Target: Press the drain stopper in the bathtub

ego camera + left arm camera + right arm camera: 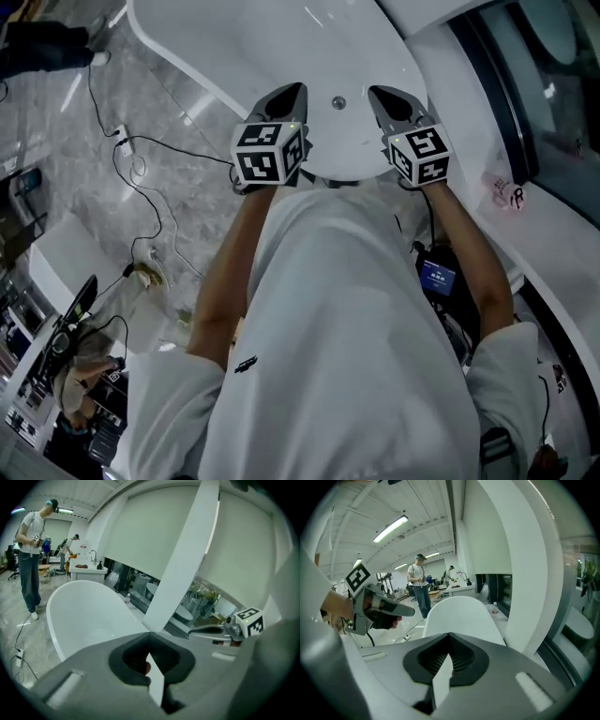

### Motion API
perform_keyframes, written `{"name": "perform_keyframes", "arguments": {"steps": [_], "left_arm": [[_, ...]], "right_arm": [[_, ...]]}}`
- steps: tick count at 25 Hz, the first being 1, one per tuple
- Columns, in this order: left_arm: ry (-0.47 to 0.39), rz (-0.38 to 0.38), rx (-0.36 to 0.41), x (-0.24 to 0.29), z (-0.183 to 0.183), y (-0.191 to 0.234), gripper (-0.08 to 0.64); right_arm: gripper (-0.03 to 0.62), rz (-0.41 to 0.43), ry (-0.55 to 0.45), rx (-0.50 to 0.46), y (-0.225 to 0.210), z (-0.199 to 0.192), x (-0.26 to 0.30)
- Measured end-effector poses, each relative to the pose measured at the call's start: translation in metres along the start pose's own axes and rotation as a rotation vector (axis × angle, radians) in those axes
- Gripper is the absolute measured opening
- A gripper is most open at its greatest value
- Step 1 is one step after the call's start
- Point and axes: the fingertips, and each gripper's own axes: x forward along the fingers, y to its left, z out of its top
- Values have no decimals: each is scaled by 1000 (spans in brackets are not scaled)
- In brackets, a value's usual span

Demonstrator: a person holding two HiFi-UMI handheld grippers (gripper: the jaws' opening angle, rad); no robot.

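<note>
Stopper (pixel 338 102) in white tub (pixel 234 37), between both grippers' tips, visible in head view only, left gripper (pixel 292 91) and right gripper (pixel 382 93) jaws pressed together, empty, gripper views add bystander (pixel 419 588), waist screen (pixel 438 277) print unreadable.

Bright ceiling strips (pixel 390 528); fisheye edges dark, warped.

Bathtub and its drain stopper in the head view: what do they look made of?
White oval bathtub: glossy, smooth, probably acrylic or glazed ceramic, given the soft light reflections. Small round drain stopper: grey and shiny, likely chromed metal, though too small to confirm.
</note>
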Motion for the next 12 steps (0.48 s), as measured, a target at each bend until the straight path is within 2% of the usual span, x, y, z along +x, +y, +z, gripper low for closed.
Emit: {"name": "perform_keyframes", "arguments": {"steps": [4, 8, 12], "left_arm": [[-49, -5, -32, -30, 17, -6, 0], [-72, 4, 2, -55, 34, -17, 0], [-84, -22, 37, -77, 45, -40, 0]], "right_arm": [[3, 9, -58, 4, 17, 33, -18], [0, 20, -105, -10, 30, 64, -35], [-6, 34, -164, -26, 49, 87, -62]]}}
